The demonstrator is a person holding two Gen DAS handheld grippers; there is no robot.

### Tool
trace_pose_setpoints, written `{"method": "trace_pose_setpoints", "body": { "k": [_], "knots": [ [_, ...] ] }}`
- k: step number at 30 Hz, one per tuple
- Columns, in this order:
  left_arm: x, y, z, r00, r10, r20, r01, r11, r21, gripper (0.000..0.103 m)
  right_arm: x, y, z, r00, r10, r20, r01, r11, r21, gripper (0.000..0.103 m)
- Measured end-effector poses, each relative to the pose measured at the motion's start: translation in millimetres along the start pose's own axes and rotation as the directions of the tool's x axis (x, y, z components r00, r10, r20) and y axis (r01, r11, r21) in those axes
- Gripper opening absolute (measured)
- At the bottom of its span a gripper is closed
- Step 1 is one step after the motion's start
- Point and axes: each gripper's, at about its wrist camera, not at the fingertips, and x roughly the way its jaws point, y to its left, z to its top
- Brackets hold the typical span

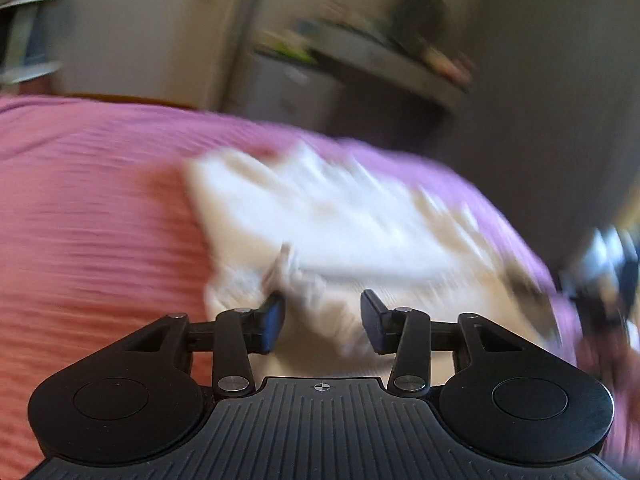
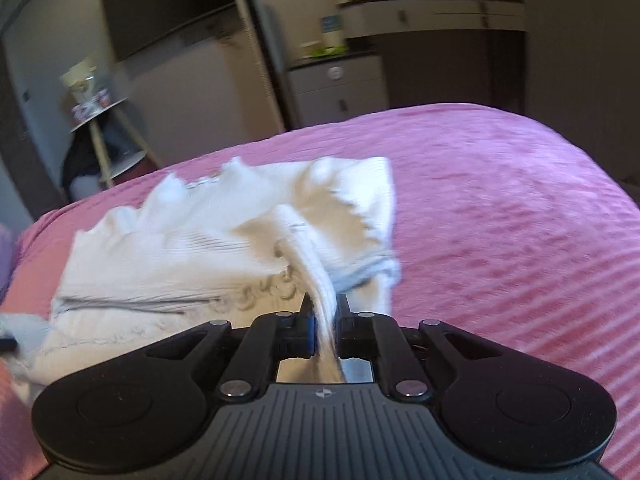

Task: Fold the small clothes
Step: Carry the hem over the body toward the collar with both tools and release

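Right gripper (image 2: 324, 308) pinching white garment (image 2: 224, 236) fold, left gripper (image 1: 323, 320) spread over garment's near edge, pink bedspread (image 2: 500, 208) beneath

Both wrist views close, angled down, sharing garment (image 1: 320, 220)

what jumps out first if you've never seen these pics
A rumpled white garment lies mid-frame on a bright pink bedspread that fills both views. The right gripper is pinched shut on a fold of it, low in its own view, while the left gripper stands open over its near edge.
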Motion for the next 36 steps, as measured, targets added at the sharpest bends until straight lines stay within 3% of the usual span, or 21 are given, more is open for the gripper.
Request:
{"method": "trace_pose_setpoints", "body": {
  "k": [2, 4, 6, 10, 14, 15, 17, 18, 19, 23, 26, 30, 36],
  "knots": [
    [-3, 11, 4, 0.999, 0.017, 0.032, -0.014, 0.997, -0.076, 0.058, 0, -9, -3, 1.000, -0.005, -0.012, 0.006, 1.000, 0.030, 0.008],
    [-4, 12, 5, 0.999, 0.030, 0.015, -0.030, 0.999, -0.028, 0.063, -1, -16, -6, 1.000, -0.013, -0.019, 0.014, 0.999, 0.048, 0.008],
    [0, 8, 2, 0.997, 0.075, -0.019, -0.074, 0.996, 0.046, 0.077, 0, -19, -8, 1.000, -0.013, -0.025, 0.014, 0.999, 0.052, 0.008],
    [12, 1, 1, 0.994, 0.095, -0.050, -0.088, 0.988, 0.124, 0.079, 0, -20, -6, 1.000, 0.022, -0.016, -0.021, 0.998, 0.064, 0.009],
    [38, -6, 11, 0.994, 0.091, -0.054, -0.085, 0.990, 0.115, 0.080, 5, -16, -4, 0.999, 0.044, -0.027, -0.042, 0.997, 0.066, 0.009],
    [46, -6, 14, 0.995, 0.084, -0.058, -0.078, 0.991, 0.108, 0.078, 7, -14, -3, 0.999, 0.044, -0.032, -0.042, 0.997, 0.057, 0.010],
    [62, -6, 16, 0.994, 0.059, -0.096, -0.050, 0.995, 0.089, 0.052, 10, -11, -2, 0.998, 0.044, -0.040, -0.043, 0.999, 0.034, 0.010],
    [69, -7, 17, 0.991, 0.056, -0.121, -0.046, 0.995, 0.084, 0.025, 12, -8, -1, 0.998, 0.032, -0.053, -0.032, 0.999, 0.015, 0.010],
    [73, -9, 17, 0.987, 0.089, -0.131, -0.077, 0.993, 0.092, 0.014, 14, -5, -1, 0.998, 0.012, -0.068, -0.013, 1.000, -0.010, 0.009],
    [64, -14, 15, 0.991, 0.094, -0.097, -0.081, 0.987, 0.136, 0.008, 7, 3, 1, 0.998, -0.003, -0.060, -0.002, 0.997, -0.081, 0.008],
    [37, -21, 24, 0.996, 0.087, -0.022, -0.082, 0.983, 0.163, 0.008, -10, 7, 7, 1.000, 0.012, -0.025, -0.015, 0.993, -0.116, 0.007],
    [7, -23, 45, 0.996, 0.042, 0.074, -0.052, 0.988, 0.143, 0.007, -38, 14, 26, 0.996, 0.050, 0.077, -0.037, 0.987, -0.157, 0.007],
    [16, -19, 82, 0.984, 0.094, 0.150, -0.112, 0.987, 0.113, 0.007, -32, 27, 65, 0.979, 0.023, 0.203, 0.010, 0.987, -0.161, 0.007]
  ]
}}
